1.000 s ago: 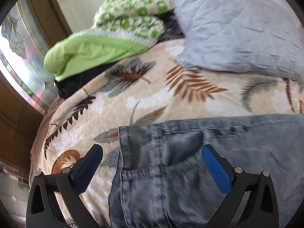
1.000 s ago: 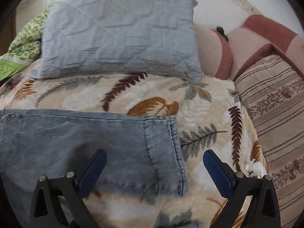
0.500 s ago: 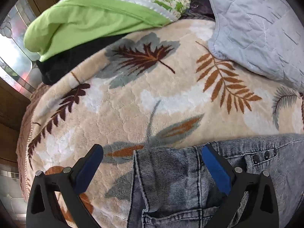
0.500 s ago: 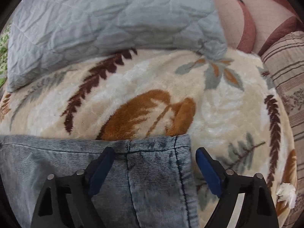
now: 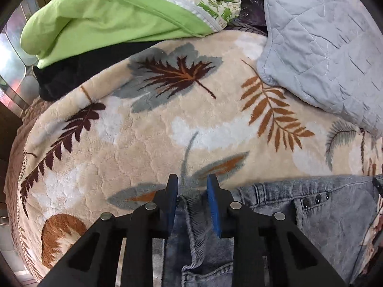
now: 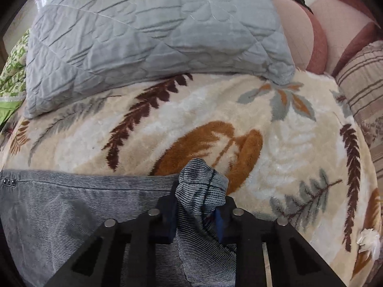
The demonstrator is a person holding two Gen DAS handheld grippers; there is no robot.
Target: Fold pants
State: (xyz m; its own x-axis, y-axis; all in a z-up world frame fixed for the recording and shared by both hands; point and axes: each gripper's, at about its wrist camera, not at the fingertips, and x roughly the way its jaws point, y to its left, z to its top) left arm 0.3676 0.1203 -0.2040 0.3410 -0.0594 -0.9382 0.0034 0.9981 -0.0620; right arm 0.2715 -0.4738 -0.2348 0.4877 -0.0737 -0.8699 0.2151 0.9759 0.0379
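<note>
Grey-blue denim pants (image 5: 323,215) lie flat on a leaf-patterned blanket (image 5: 143,131). In the left wrist view my left gripper (image 5: 192,187) points steeply down at the far waistband corner. Its jaws are closing, and the blue pads pinch a fold of the waistband. In the right wrist view the pants (image 6: 71,215) stretch away to the left. My right gripper (image 6: 198,202) is at the far hem corner with its jaws closing on it. That corner stands bunched up between the pads.
A grey quilted pillow (image 6: 155,28) lies just beyond the pants, also in the left wrist view as the pillow (image 5: 323,35). A green blanket pile (image 5: 107,19) sits far left. Pink cushions (image 6: 311,35) and a striped pillow (image 6: 363,91) are at right. The bed edge (image 5: 14,167) drops off at left.
Both grippers moved forward to the pants' far edge and went from wide open to closed on the denim. The hem corner now bunches up between the right pads.
</note>
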